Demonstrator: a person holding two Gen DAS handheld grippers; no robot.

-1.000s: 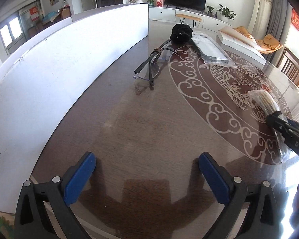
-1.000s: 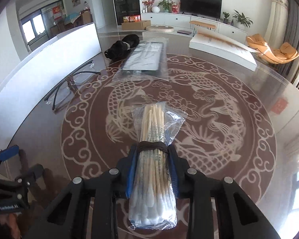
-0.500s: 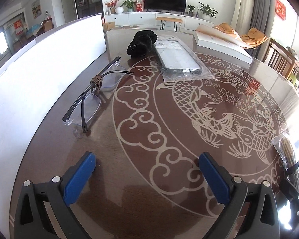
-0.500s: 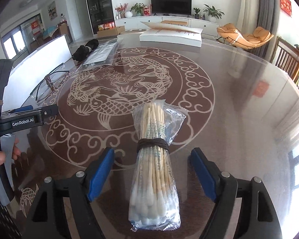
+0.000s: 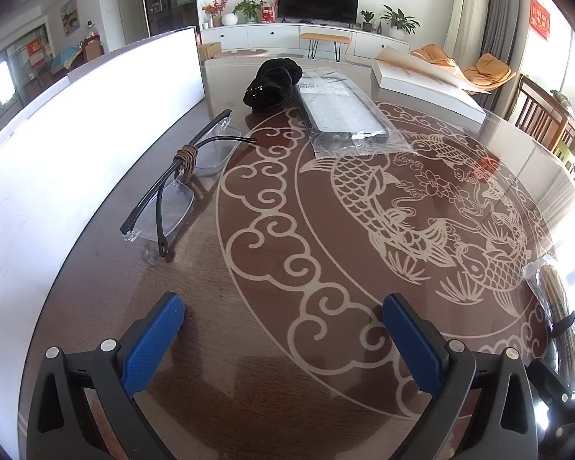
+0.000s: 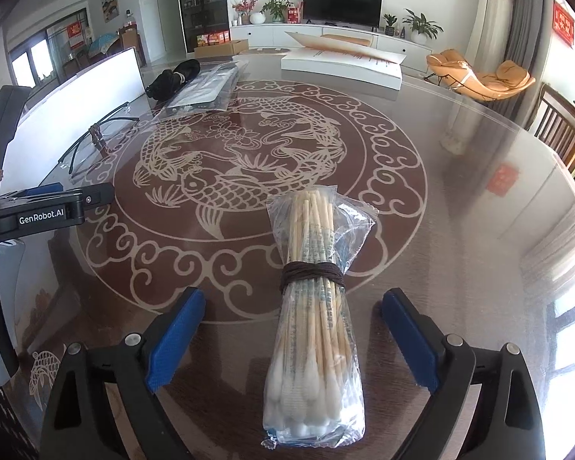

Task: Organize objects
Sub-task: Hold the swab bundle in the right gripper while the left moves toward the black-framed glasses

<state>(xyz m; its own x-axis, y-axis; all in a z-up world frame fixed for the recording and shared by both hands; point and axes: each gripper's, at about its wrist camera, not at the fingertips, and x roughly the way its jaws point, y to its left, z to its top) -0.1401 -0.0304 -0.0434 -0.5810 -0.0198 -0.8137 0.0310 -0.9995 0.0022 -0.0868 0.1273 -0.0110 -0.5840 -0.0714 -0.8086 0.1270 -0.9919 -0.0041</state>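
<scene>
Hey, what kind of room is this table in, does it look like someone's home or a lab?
Most likely a home living and dining room. A flat television sits on a long white cabinet with potted plants, an orange lounge chair stands by the curtains, and the round table has a decorative fish pattern.

The bag of cotton swabs (image 5: 559, 318) is half hidden behind the right tongs' black body.
</scene>
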